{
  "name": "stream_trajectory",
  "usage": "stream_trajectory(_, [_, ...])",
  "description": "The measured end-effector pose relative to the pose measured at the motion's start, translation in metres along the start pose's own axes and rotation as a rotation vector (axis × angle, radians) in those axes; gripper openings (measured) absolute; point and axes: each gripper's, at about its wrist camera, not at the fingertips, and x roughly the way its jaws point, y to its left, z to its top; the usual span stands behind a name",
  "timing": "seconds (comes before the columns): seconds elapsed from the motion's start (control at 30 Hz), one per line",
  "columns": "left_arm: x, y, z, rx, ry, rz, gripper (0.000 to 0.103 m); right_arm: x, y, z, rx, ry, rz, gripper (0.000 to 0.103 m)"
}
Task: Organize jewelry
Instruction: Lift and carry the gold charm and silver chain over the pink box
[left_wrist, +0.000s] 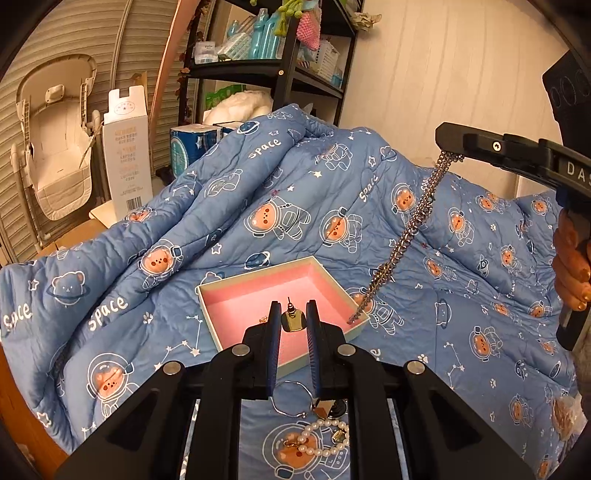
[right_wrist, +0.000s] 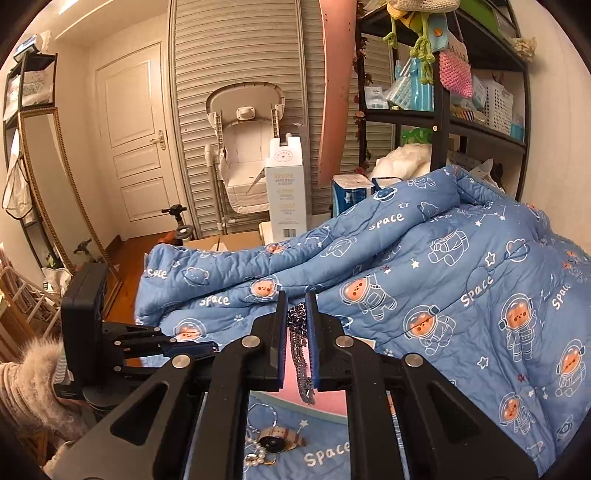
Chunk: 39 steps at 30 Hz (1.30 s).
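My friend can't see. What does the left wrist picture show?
The right gripper dangles a silver chain into a pink-lined box on a blue space-bear quilt. The left gripper pinches a gold earring over the box.

Lighting: warm, even indoor light, moderately bright; shadows soft. Strong fisheye curvature, black vignette in all corners. Centre sharp; slight softness toward 3 and 9 o'clock edges.

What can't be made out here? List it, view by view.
- Left wrist view: the pearl strand is partly covered by the frame of the left tool.
- Left wrist view: whether the chain end touches the box floor is too small to tell.
- Right wrist view: the box's inside is hidden behind the right tool.
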Motion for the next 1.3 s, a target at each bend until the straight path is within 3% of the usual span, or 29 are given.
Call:
stream_trajectory(0.2, [0.033,0.013,0.005,-0.036,0.063,0.003,0.013,0.046,-0.021,-0.007,0.055,0.069,-0.042,0.01])
stream_trajectory(0.53, [0.092,0.023,-0.008,-0.082,0.178,0.025,0.013,0.103,-0.038,-0.045,0.102,0.198,-0.07,0.01])
stream_trajectory(0.87, [0.136,0.026,-0.025,-0.068,0.289,0.039,0.013,0.146,-0.043,-0.087,0.091,0.315,-0.048,0.01])
stream_trajectory(1.3, [0.177,0.02,-0.034,-0.014,0.4,0.061,0.013,0.198,-0.049,-0.116,0.066,0.486,-0.022,0.01])
